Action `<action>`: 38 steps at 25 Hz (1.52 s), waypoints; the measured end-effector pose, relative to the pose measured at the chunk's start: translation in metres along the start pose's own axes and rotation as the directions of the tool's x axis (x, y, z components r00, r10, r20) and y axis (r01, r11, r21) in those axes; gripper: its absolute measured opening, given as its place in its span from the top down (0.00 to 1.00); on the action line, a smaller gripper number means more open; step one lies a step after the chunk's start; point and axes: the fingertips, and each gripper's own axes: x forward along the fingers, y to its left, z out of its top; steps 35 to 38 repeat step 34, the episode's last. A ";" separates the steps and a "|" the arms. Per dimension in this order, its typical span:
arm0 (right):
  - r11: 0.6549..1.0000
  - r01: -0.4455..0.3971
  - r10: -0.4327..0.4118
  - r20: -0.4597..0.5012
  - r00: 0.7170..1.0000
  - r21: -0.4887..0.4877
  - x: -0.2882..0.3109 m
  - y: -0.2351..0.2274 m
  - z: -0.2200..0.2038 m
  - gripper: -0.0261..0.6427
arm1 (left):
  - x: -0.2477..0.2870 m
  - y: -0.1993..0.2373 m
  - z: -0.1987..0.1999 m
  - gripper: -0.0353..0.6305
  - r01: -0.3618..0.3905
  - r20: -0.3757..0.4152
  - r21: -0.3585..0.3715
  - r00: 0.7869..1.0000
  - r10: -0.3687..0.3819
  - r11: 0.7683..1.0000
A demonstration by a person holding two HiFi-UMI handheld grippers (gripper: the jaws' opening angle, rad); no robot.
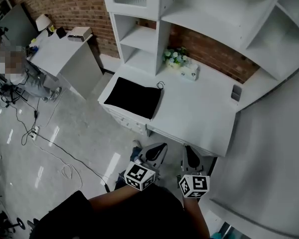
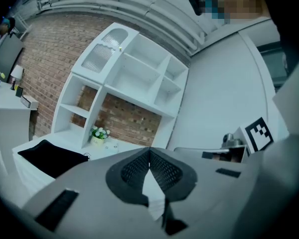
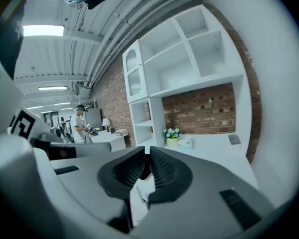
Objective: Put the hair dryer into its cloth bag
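The cloth bag is plain black. The desk and the shelf unit are white. The brick wall is red-brown with a pattern of pale mortar lines. The flowers are white with green leaves. The floor is glossy pale grey. The left gripper and right gripper are grey with black ribbed pads. Their marker cubes are white, printed with black square patterns.

Your black cloth bag lay flat on the left end of the white desk, a rough rectangle reaching the front edge, with its thin drawstring loop curled at the far right corner
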 end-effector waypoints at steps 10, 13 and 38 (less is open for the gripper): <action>0.994 0.078 -0.070 0.117 0.991 -0.072 -0.089 0.045 0.010 0.93 | -0.057 -0.083 0.006 0.92 -0.006 0.033 0.203 0.999 -0.001 0.979; 0.992 0.078 -0.067 0.111 0.992 -0.103 -0.093 0.064 0.006 0.93 | -0.074 -0.083 0.009 0.92 -0.022 0.052 0.235 0.999 0.010 0.972; 0.960 0.133 -0.112 0.096 0.989 -0.248 -0.042 0.202 0.023 0.94 | -0.154 -0.008 0.047 0.92 0.025 0.073 0.224 0.996 -0.043 0.974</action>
